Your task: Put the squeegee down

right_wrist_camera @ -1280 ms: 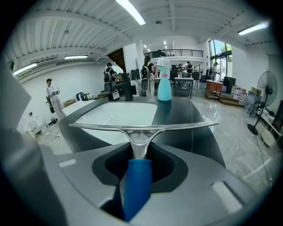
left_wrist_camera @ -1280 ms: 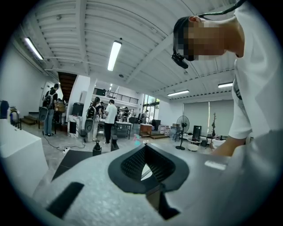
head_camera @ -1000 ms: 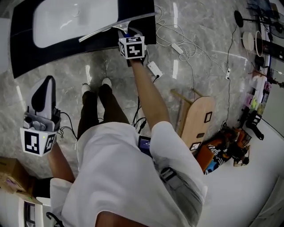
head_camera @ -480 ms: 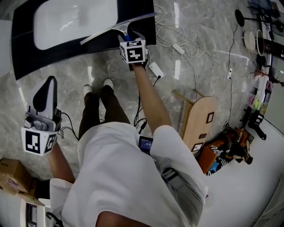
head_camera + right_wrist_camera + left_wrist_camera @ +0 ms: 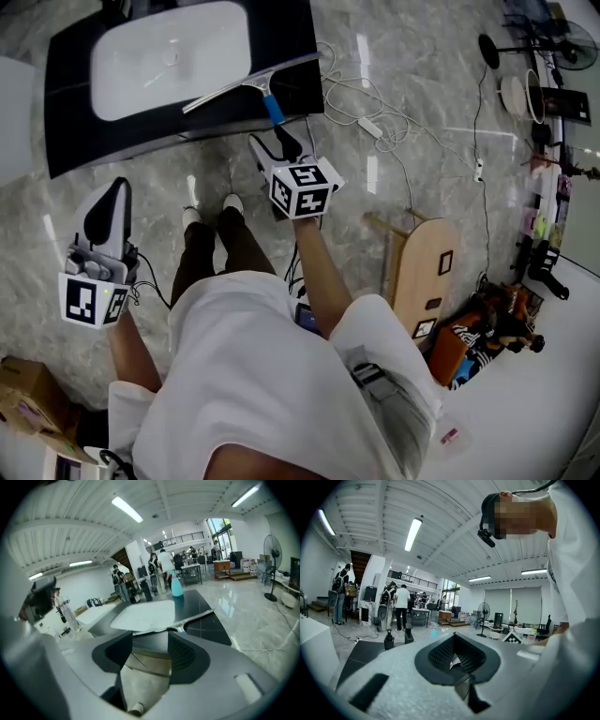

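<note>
The squeegee (image 5: 248, 84), a long metal blade with a blue handle, lies flat on the black counter (image 5: 75, 141) beside the white sink basin (image 5: 169, 56). My right gripper (image 5: 274, 145) hangs over the floor, a short way back from the handle and apart from it. Its jaws have just been opening and stand wide with nothing between them. In the right gripper view the squeegee (image 5: 192, 618) lies beyond the right gripper (image 5: 150, 644), on the counter (image 5: 206, 625). My left gripper (image 5: 111, 192) is held out at the left, jaws together and empty (image 5: 457, 648).
A blue spray bottle (image 5: 176, 587) stands at the counter's far end. White cables and a power strip (image 5: 370, 98) trail over the marble floor. A wooden board (image 5: 422, 253) lies to the right, a cardboard box (image 5: 28, 394) at lower left. People (image 5: 401, 606) stand far off.
The right gripper opened, let go of the squeegee handle and drew back and up from the counter. The squeegee stays lying by the sink. The left gripper barely shifted.
</note>
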`<state>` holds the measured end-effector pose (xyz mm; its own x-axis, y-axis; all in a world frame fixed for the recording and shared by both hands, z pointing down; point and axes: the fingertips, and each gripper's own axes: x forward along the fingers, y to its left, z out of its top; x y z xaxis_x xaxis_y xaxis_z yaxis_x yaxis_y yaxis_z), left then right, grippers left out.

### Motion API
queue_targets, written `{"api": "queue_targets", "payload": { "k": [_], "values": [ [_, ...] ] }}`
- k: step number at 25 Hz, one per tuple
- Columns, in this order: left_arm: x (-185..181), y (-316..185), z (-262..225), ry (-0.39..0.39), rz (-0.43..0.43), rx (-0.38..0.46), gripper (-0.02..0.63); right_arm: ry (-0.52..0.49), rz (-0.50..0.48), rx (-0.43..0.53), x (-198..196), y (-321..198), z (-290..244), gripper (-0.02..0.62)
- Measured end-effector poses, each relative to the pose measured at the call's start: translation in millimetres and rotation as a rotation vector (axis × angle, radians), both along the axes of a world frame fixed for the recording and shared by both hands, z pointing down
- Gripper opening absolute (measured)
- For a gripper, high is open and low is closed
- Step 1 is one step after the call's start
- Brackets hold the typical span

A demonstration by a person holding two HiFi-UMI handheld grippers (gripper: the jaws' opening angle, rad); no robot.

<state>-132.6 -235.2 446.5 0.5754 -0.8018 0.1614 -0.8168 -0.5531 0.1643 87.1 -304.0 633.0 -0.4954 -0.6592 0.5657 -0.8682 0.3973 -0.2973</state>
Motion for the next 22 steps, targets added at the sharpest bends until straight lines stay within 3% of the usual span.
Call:
{"api": "queue_targets", "payload": {
  "k": [5, 9, 14, 18, 22],
  "values": [
    [-3, 2, -19, 0.019, 0.019, 0.062, 0.006, -0.16, -0.057, 0.282, -31, 13, -128, 0.155],
    [-8, 6, -39, 0.027, 0.031, 0.111, 0.006, -0.158, -0.1, 0.475, -34, 22, -219, 0.155],
    [-17, 9, -64, 0.032, 0.037, 0.163, 0.005, -0.174, -0.073, 0.662, -25, 38, -304, 0.134],
    [-22, 11, -81, 0.036, 0.039, 0.198, 0.006, -0.19, -0.04, 0.739, -19, 49, -337, -0.003],
    [-26, 16, -86, 0.046, 0.041, 0.202, 0.006, -0.145, -0.036, 0.745, -22, 55, -337, -0.003]
  ]
}}
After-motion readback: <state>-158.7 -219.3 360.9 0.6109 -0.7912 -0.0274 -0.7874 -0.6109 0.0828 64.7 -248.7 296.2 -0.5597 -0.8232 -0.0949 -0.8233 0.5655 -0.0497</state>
